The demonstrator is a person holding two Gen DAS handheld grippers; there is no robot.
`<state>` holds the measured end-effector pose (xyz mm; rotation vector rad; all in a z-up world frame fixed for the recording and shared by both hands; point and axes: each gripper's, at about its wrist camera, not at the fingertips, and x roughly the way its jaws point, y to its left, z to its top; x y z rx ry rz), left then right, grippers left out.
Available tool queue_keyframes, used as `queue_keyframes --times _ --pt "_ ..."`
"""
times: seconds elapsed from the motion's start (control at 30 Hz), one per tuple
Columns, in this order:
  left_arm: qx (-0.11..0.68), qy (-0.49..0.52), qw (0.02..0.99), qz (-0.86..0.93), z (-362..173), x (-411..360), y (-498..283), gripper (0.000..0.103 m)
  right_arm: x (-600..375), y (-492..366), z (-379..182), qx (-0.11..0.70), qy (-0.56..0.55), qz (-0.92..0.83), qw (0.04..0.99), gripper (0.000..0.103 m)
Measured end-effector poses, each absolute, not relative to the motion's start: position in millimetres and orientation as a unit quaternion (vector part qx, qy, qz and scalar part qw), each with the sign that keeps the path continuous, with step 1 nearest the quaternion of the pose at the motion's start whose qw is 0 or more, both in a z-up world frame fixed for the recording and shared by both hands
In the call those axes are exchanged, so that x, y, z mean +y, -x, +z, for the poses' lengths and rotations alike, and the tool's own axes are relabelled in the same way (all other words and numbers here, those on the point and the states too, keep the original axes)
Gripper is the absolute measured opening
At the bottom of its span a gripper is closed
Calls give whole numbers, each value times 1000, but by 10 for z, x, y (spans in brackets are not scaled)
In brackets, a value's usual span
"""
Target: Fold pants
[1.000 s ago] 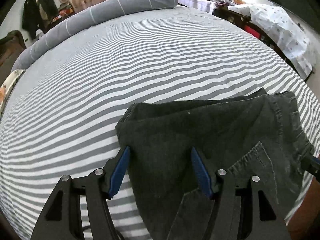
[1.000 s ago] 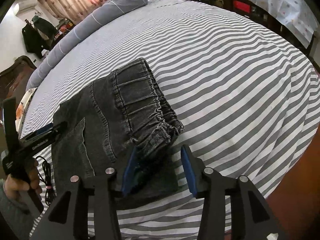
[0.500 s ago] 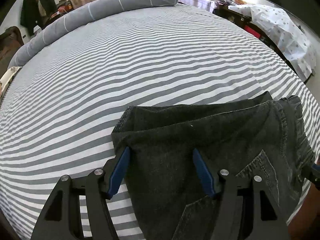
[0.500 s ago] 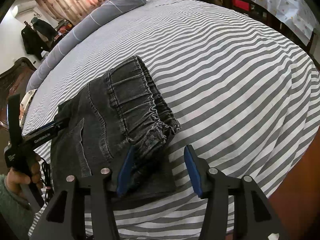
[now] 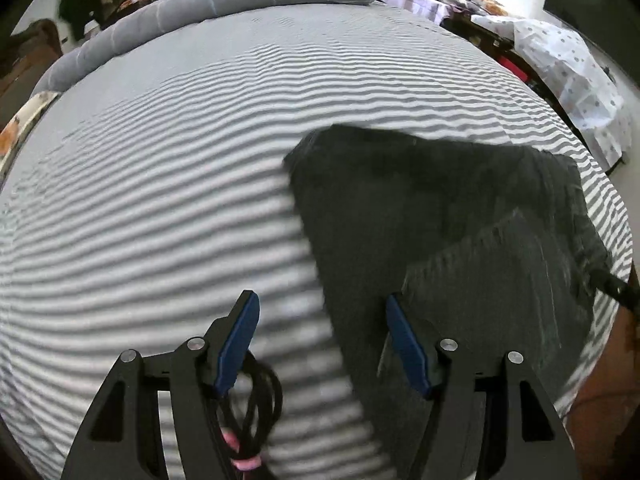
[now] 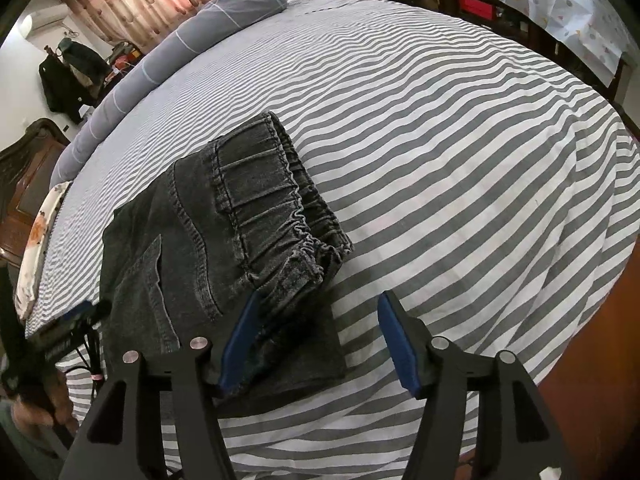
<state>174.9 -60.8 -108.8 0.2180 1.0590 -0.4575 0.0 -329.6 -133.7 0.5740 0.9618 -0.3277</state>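
The dark grey denim pants (image 6: 224,240) lie folded in a compact stack on the striped bed, elastic waistband on top toward the right. In the left wrist view the pants (image 5: 440,208) lie right of centre, blurred. My left gripper (image 5: 320,320) is open and empty, over the left edge of the stack. My right gripper (image 6: 316,320) is open and empty, its left finger over the near right corner of the pants, its right finger over bare sheet. The left gripper (image 6: 76,316) shows at the far left of the right wrist view.
The grey-and-white striped bed sheet (image 6: 440,140) spreads all around. A long grey bolster (image 5: 208,12) lies at the far edge. A wooden headboard (image 6: 24,168) stands at left. A cloth-covered table (image 5: 568,64) stands to the right. A brown floor or bed edge (image 6: 600,360) lies near right.
My left gripper has swung left and back, so the pants now sit to its right; the view is motion-blurred. My right gripper has pulled back slightly. Both stay open.
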Motion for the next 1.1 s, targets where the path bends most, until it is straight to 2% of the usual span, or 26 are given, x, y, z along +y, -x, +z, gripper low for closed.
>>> queue_keyframes --times 0.3,0.53,0.83,1.1 --pt "529 -82 816 -217 -1145 -203 -1265 66 -3270 160 -1374 465 -278 -136 829 63" --pt "561 4 797 -225 -1128 187 -1113 66 -3302 315 -1385 451 -305 -86 834 64" --pt "576 126 772 -238 -1037 342 -1212 66 -3343 217 -1408 428 -346 -28 835 68" --pt "571 145 771 -240 -1029 217 -1347 66 -3383 5 -1531 434 -346 -18 831 68"
